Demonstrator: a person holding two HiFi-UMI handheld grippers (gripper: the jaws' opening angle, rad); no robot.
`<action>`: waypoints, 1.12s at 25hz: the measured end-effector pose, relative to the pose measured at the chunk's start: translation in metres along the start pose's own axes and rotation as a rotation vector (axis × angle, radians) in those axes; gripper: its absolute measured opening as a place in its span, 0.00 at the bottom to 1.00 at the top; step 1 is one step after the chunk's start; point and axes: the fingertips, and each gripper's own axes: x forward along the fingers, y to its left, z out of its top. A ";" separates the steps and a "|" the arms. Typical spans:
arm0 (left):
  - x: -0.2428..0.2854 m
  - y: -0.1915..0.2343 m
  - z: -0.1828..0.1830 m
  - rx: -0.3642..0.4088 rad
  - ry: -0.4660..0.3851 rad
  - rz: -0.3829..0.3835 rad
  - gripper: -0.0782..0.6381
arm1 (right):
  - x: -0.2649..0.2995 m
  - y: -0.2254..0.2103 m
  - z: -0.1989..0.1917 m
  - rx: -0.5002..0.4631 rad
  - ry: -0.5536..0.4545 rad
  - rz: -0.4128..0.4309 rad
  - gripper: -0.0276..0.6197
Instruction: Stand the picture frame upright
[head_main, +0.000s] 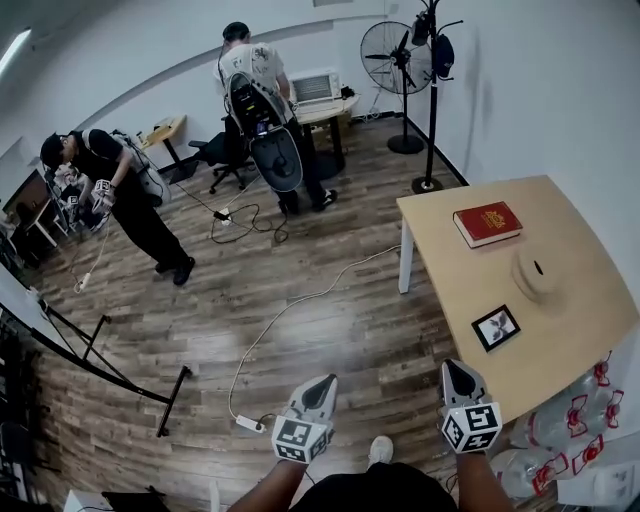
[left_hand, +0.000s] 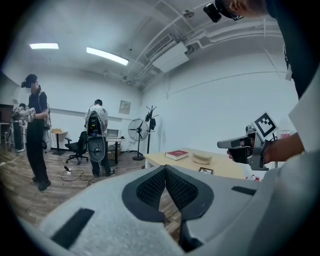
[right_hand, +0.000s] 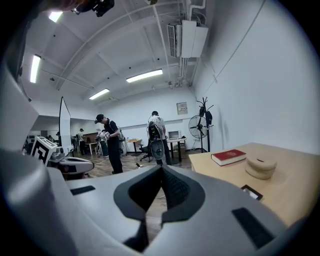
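one picture frame (head_main: 496, 327) lies flat just beyond the right claw (head_main: 453, 366).

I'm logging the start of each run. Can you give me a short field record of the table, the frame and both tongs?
Picture frame: lying flat on the table, near its edge
Also on table: red book, round beige object
Left tongs: shut, empty, over the floor
Right tongs: shut, empty, near the table's edge
Frame upright: not yet
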 end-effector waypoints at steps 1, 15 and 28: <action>0.011 0.000 0.003 0.004 -0.002 -0.004 0.11 | 0.006 -0.009 0.001 0.004 0.004 -0.005 0.06; 0.116 0.010 0.032 0.027 0.016 -0.040 0.11 | 0.071 -0.085 0.011 0.054 0.007 -0.028 0.06; 0.248 0.058 0.054 0.058 0.040 -0.209 0.11 | 0.148 -0.143 0.032 0.099 -0.005 -0.188 0.06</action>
